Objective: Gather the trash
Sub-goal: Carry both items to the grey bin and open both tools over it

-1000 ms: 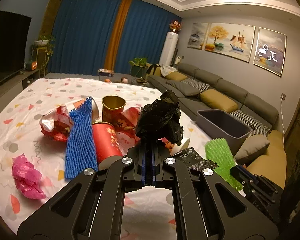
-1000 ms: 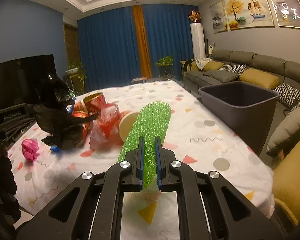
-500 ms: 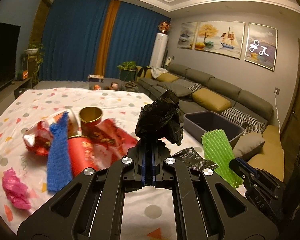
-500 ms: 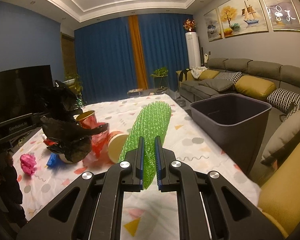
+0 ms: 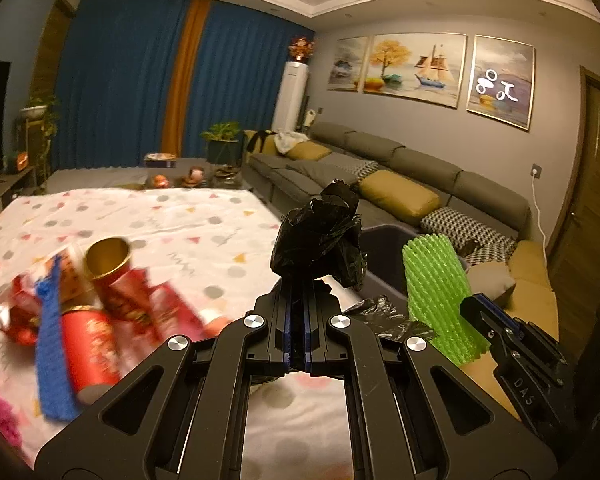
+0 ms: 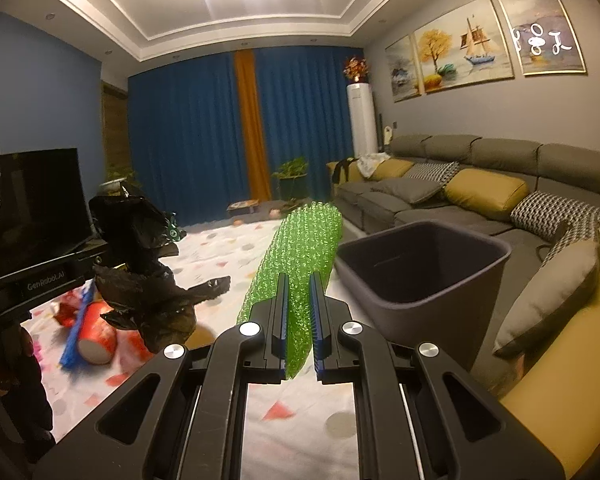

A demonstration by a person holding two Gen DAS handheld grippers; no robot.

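Two light, soft scraps are held near the dark grey plastic bin [image 6: 422,268]: left gripper [image 5: 298,312] clamped on crumpled black plastic bag [image 5: 320,240], right gripper [image 6: 300,320] pinching green foam net sleeve [image 6: 300,248]; both squash easily, so gripping low seems best

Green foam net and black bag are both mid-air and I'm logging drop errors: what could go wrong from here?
The green foam net sticks far past the right gripper and could catch the grey bin's rim. The black plastic bag in the left gripper trails a loose flap that may snag or fall on the table.
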